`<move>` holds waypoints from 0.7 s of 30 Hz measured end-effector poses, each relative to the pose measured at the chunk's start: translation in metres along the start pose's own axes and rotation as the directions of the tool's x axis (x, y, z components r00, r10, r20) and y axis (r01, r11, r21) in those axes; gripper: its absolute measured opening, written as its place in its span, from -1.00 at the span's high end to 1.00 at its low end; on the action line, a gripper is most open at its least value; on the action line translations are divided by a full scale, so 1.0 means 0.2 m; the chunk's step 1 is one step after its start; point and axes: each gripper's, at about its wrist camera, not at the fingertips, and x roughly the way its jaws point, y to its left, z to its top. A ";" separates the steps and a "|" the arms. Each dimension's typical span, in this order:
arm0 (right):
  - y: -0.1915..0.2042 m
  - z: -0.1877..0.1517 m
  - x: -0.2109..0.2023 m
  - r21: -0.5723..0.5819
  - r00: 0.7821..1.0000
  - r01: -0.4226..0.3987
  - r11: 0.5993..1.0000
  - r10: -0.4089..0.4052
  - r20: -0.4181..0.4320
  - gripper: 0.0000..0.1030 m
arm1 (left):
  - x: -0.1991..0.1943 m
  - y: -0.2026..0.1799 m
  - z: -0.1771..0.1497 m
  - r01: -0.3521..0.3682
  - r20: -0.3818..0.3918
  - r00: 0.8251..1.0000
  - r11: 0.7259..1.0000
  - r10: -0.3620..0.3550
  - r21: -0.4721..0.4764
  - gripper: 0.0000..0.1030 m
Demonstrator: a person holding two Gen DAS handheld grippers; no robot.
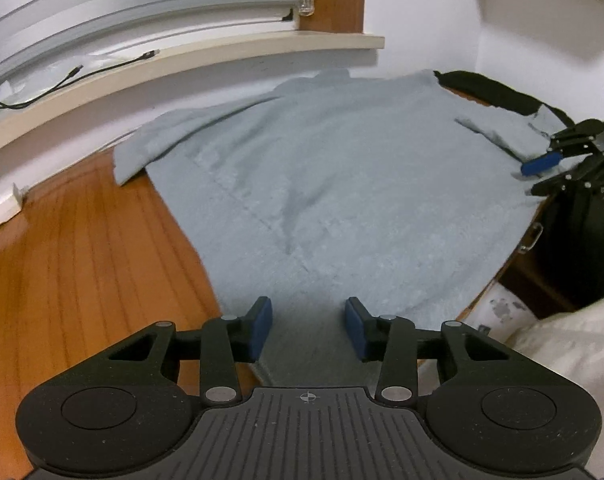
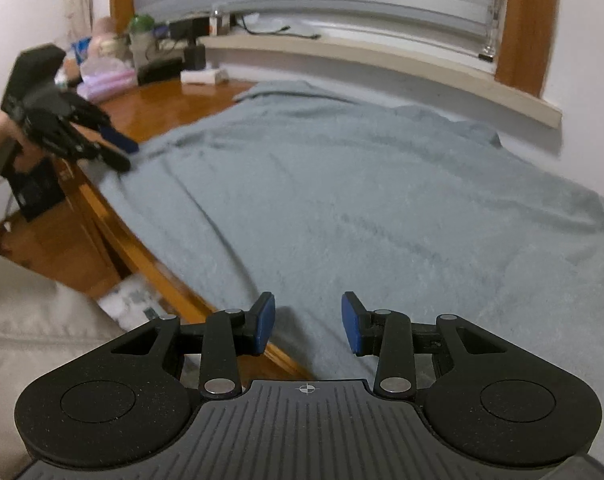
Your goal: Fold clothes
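Your left wrist camera sat low behind the left gripper (image 1: 308, 328), looking forward over the near hem of the grey-blue shirt (image 1: 342, 184) toward the window sill (image 1: 222, 56), close to the cloth. Your right wrist camera rode behind the right gripper (image 2: 308, 324), equally near, facing across the same shirt (image 2: 362, 200) toward that sill (image 2: 382, 64). Both views shared the shirt, the wooden table (image 1: 82, 248) and the sill; each caught the other gripper at its edge.

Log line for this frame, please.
shirt flat on table | left gripper open, near hem | right gripper open, empty | fold not begun
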 end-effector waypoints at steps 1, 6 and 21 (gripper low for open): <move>0.00 -0.01 -0.01 -0.003 1.000 0.005 1.000 -0.005 -0.002 0.27 | -0.01 0.00 -0.01 -0.003 0.001 1.000 1.000 0.003 0.003 0.13; 0.00 -0.05 -0.10 -0.019 1.000 0.013 1.000 -0.013 0.011 0.23 | -0.07 -0.05 -0.03 -0.018 0.002 1.000 0.999 0.018 0.052 0.02; 0.00 -0.13 -0.07 -0.147 0.997 0.051 0.988 -0.059 -0.049 0.50 | -0.11 -0.07 -0.12 0.021 -0.048 0.999 0.991 -0.015 0.133 -0.10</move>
